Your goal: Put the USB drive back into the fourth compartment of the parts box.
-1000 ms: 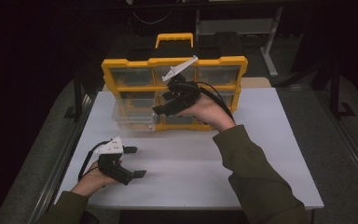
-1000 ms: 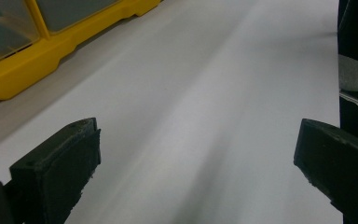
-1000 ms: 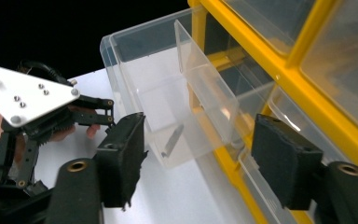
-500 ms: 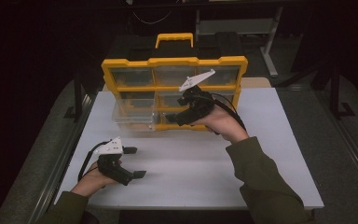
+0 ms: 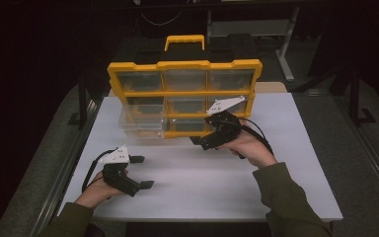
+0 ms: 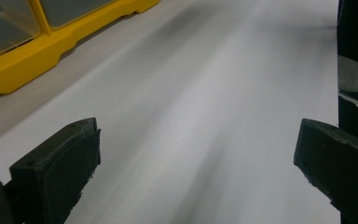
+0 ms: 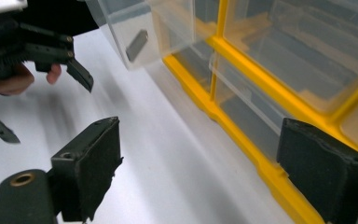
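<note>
Clear drawer (image 5: 143, 121) pulled out of the yellow organizer (image 5: 183, 94) at the surface's far edge; right gripper (image 5: 203, 143), jaws just opened and empty, beside it; left gripper (image 5: 142, 172) released. Contents untouched.

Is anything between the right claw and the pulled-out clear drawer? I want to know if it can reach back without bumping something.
Nothing visible. The right claw, open and empty, hangs before the yellow organizer; bare white tabletop runs from it to the clear drawer. The left claw sits nearer the person.
</note>
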`<state>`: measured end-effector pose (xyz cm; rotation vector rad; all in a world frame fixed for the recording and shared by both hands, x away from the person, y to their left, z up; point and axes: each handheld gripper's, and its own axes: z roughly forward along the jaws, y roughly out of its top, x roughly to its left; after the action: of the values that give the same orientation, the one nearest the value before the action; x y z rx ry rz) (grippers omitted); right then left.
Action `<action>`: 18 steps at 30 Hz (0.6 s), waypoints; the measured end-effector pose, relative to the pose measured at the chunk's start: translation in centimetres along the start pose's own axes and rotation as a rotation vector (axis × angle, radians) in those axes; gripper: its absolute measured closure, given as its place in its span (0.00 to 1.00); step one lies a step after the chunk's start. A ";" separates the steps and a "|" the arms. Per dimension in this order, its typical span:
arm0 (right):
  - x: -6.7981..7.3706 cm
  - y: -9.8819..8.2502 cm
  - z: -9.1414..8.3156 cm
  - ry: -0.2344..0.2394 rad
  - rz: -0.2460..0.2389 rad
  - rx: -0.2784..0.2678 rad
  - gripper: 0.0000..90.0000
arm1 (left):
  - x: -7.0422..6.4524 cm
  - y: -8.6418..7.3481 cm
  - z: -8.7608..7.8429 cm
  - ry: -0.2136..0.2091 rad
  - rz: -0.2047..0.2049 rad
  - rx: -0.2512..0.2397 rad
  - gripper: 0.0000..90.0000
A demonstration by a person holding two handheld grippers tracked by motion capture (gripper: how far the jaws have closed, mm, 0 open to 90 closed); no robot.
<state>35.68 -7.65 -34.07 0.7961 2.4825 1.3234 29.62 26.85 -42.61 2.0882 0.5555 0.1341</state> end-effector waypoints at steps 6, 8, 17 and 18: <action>0.0 -1.8 -0.2 -0.026 0.016 -0.001 0.04 | 0.0 0.0 0.0 0.002 0.000 0.001 0.00; -0.1 -2.1 -0.2 -0.029 0.018 0.000 0.02 | 0.0 0.0 0.0 0.001 0.000 0.001 0.00; -0.1 -5.9 -0.7 -0.061 0.045 -0.022 0.00 | 0.0 -0.2 -0.1 0.002 -0.003 0.001 0.00; -0.1 -6.2 -0.7 -0.068 0.047 -0.022 0.00 | 0.0 -0.2 -0.1 0.003 -0.003 0.002 0.00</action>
<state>33.23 -11.05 -38.77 0.8845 2.4067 1.3144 29.55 27.01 -42.70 2.0894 0.5608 0.1347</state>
